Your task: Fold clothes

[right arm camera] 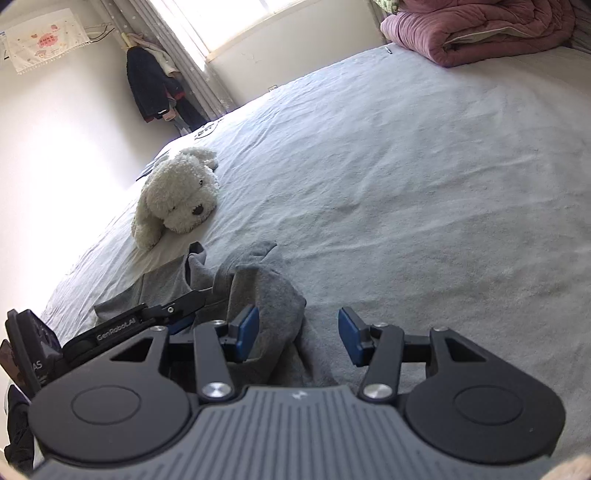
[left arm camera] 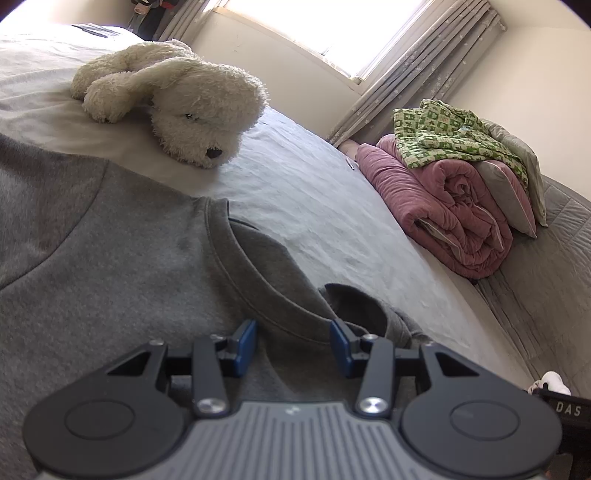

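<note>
Hiding behind left gripper, grey sweatshirt's hem.

Ahead and to the right of the right tongs, open bed sheet is seen. A plush dog lies ahead-left, folded quilts far ahead-right. The left tongs crowd the left side.

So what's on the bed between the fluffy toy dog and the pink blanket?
Nothing but bare bed sheet. In the left wrist view the toy dog and the pink blanket lie apart with only rumpled sheet between them.
</note>
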The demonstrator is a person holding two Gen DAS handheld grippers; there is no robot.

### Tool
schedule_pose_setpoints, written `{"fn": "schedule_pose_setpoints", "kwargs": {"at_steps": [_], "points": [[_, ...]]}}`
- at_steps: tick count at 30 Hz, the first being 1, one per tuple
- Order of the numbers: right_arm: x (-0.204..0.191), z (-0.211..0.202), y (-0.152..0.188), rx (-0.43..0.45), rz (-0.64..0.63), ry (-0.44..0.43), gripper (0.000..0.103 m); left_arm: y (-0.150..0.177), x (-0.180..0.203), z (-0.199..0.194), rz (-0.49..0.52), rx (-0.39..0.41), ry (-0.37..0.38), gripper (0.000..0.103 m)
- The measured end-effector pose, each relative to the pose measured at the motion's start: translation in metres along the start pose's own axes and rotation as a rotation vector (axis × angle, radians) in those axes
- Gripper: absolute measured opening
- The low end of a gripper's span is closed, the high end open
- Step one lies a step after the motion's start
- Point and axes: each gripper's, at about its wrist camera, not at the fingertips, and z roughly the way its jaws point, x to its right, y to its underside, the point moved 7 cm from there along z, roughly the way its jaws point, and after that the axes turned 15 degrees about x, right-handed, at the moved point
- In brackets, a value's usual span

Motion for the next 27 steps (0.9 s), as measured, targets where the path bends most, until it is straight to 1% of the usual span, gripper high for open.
{"fn": "schedule_pose_setpoints", "kwargs": {"at_steps": [2,3,4,5,6,7,8,11,14,16,18,21,25,26,27], "points": [[0.004,0.01,0.001,-0.001,0.021,0.017,0.052,0.0,-0.001,0.0,0.002,0.001,0.0,0.043],[0.004,0.013,0.002,-0.002,0.028,0.017,0.05,0.0,-0.001,0.001,0.001,0.001,0.001,0.043],[0.005,0.017,0.003,-0.004,0.036,0.016,0.037,0.0,-0.001,0.001,0.001,0.0,0.002,0.043],[0.005,0.02,0.005,-0.005,0.044,0.016,0.027,0.001,-0.001,0.0,0.002,0.001,0.002,0.044],[0.006,0.024,0.006,-0.006,0.05,0.016,0.011,0.001,-0.001,0.0,0.004,0.001,0.002,0.044],[0.005,0.025,0.005,-0.002,0.042,0.022,0.006,0.001,-0.001,0.0,0.006,0.002,0.002,0.044],[0.005,0.026,0.004,0.007,0.027,0.032,0.004,0.001,-0.001,0.0,0.008,0.003,0.002,0.044],[0.005,0.026,-0.006,0.035,-0.049,0.066,0.002,0.001,-0.001,0.0,0.011,0.004,0.002,0.044],[0.009,0.028,-0.024,0.075,-0.174,0.12,0.002,0.002,-0.001,0.0,0.011,0.004,0.002,0.044],[0.015,0.031,-0.036,0.111,-0.269,0.176,0.001,0.001,-0.001,0.0,0.009,0.004,0.003,0.044],[0.025,0.036,-0.046,0.14,-0.365,0.251,0.001,0.002,-0.001,0.0,0.01,0.004,0.003,0.044],[0.049,0.051,-0.051,0.149,-0.452,0.351,0.001,0.002,-0.001,0.0,0.018,0.006,0.003,0.044],[0.078,0.063,-0.04,0.155,-0.597,0.487,0.0,0.002,0.0,0.001,0.029,0.008,0.004,0.044],[0.086,0.063,-0.038,0.164,-0.62,0.517,0.0,0.002,0.0,0.001,0.032,0.009,0.003,0.044],[0.092,0.061,-0.038,0.171,-0.582,0.509,0.0,0.003,0.0,0.002,0.038,0.011,0.002,0.044]]}}
